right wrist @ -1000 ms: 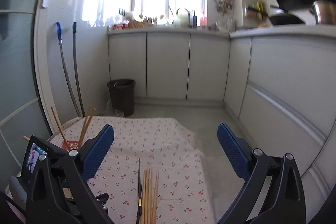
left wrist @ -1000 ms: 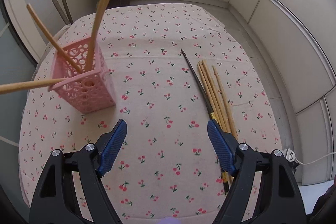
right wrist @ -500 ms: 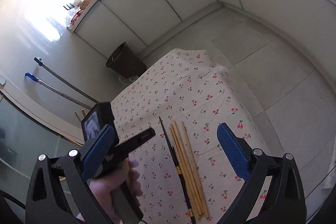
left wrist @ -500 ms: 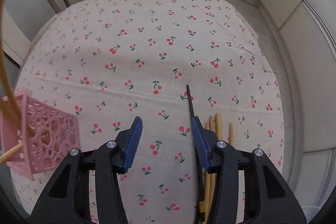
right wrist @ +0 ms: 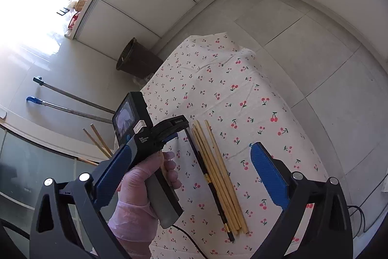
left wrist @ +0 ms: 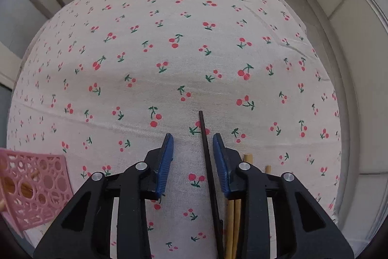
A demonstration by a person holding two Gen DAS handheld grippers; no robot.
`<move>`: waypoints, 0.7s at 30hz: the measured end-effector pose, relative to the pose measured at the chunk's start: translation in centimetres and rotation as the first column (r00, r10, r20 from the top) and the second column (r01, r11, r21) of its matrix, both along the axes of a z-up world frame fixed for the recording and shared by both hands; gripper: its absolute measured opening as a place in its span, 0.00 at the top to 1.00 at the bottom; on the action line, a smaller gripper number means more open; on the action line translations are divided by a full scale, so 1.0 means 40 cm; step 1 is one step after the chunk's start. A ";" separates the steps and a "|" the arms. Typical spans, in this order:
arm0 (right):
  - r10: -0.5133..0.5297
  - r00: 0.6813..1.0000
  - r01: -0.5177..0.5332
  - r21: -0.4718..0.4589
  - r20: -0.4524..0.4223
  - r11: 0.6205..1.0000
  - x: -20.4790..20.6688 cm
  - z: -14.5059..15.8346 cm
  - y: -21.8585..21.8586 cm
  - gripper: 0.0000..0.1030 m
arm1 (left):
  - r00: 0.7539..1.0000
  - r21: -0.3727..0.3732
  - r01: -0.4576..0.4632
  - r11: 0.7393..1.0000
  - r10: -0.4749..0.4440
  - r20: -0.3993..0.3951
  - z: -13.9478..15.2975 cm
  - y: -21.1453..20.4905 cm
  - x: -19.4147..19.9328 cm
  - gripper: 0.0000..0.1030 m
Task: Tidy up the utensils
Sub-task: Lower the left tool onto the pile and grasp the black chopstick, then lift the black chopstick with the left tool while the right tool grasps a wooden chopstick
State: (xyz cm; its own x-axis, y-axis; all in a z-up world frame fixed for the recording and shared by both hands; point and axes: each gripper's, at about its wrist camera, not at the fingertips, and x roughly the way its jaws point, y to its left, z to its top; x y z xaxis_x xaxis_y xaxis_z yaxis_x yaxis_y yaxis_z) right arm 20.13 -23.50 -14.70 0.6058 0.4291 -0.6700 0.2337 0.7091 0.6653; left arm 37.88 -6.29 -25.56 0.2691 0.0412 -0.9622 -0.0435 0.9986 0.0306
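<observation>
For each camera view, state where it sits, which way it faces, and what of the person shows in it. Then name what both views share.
Left wrist: sits on the left gripper, faces steeply down at the cherry tablecloth; its closing jaws straddle the black chopstick without pressing it; pink basket lower left.
Right wrist: sits on the right gripper, jaws wide, looks obliquely down across the table; shows the gloved hand holding the left gripper.
Shared: black chopstick, bamboo chopsticks, tablecloth, dark bin.
</observation>
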 end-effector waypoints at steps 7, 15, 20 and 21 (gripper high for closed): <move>0.067 0.996 -0.069 -0.030 -0.066 0.997 0.035 -0.048 0.033 0.07 | 0.996 0.010 0.079 0.997 -0.080 0.045 0.017 -0.007 -0.088 0.97; 0.320 0.939 -0.309 0.097 -0.128 0.946 0.113 -0.180 0.196 0.14 | 0.956 -0.066 0.192 0.979 -0.171 0.238 0.231 0.127 -0.430 0.97; 0.410 0.891 -0.405 0.068 -0.193 0.912 0.146 -0.252 0.284 0.50 | 0.942 -0.148 0.169 0.974 -0.116 0.316 0.313 0.263 -0.581 0.97; 0.397 0.894 -0.398 0.039 -0.207 0.917 0.149 -0.258 0.290 0.51 | 0.941 -0.172 0.157 0.972 -0.095 0.324 0.322 0.284 -0.602 0.97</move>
